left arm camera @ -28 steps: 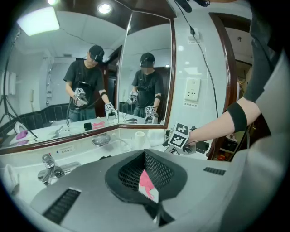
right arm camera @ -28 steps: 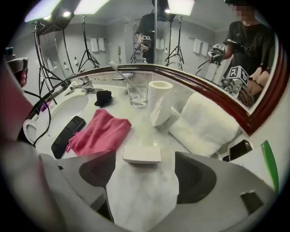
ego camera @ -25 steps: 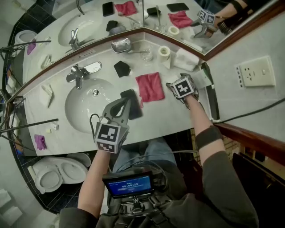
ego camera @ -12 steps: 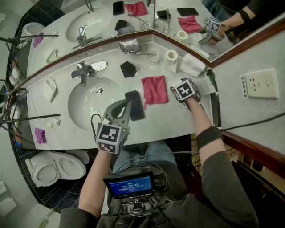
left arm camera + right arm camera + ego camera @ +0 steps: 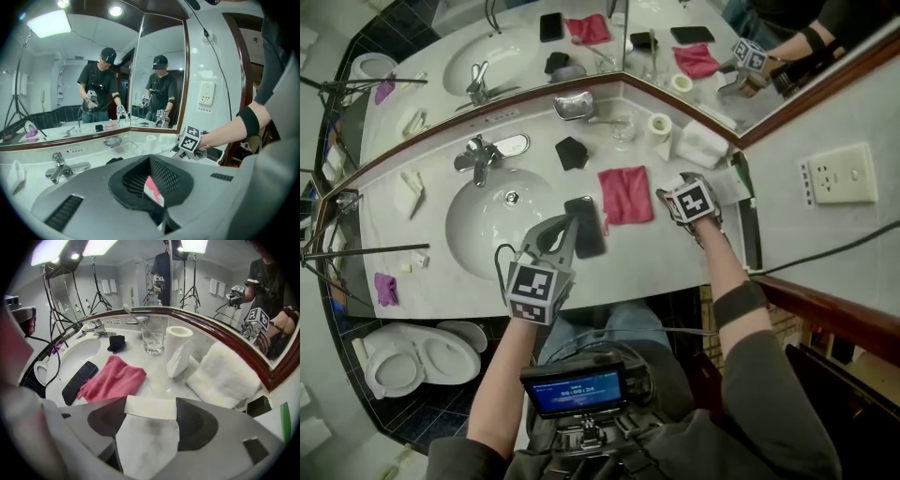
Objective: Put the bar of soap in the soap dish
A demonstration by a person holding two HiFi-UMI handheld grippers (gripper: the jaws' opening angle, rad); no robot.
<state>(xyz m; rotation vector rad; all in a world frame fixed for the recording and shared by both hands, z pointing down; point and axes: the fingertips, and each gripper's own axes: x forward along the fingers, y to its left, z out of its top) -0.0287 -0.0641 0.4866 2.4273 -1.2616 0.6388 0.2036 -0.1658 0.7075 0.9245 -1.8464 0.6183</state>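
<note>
The step in hand is the grab. The bar of soap (image 5: 150, 407) is gripped by the right gripper (image 5: 150, 417). Its jaws have just been closed part way, and the white bar is now pressed between the two black pads. The soap is found low at the right end of the counter (image 5: 661, 258), between the red cloth (image 5: 625, 195) and the folded white towel (image 5: 224, 376). Whether it is lifted off the counter yet cannot be told.

The left gripper (image 5: 151, 185) is shut tight and nothing is held in it. It is held over the front of the counter, near a flat black thing (image 5: 584, 226).

The soap dish (image 5: 573, 105), a shiny metal one, is seen at the back by the mirror, well apart from the soap.

Next, the soap should probably be lifted and carried over the red cloth and past the glass (image 5: 153, 339). It should then be set down flat in the dish and let go. A firm hold is likely needed, as soap can be slippy.

Compared with a second ago, both hands are seen in much the same spots. The whole head view is slid a little, but nothing on the counter looks moved.
</note>
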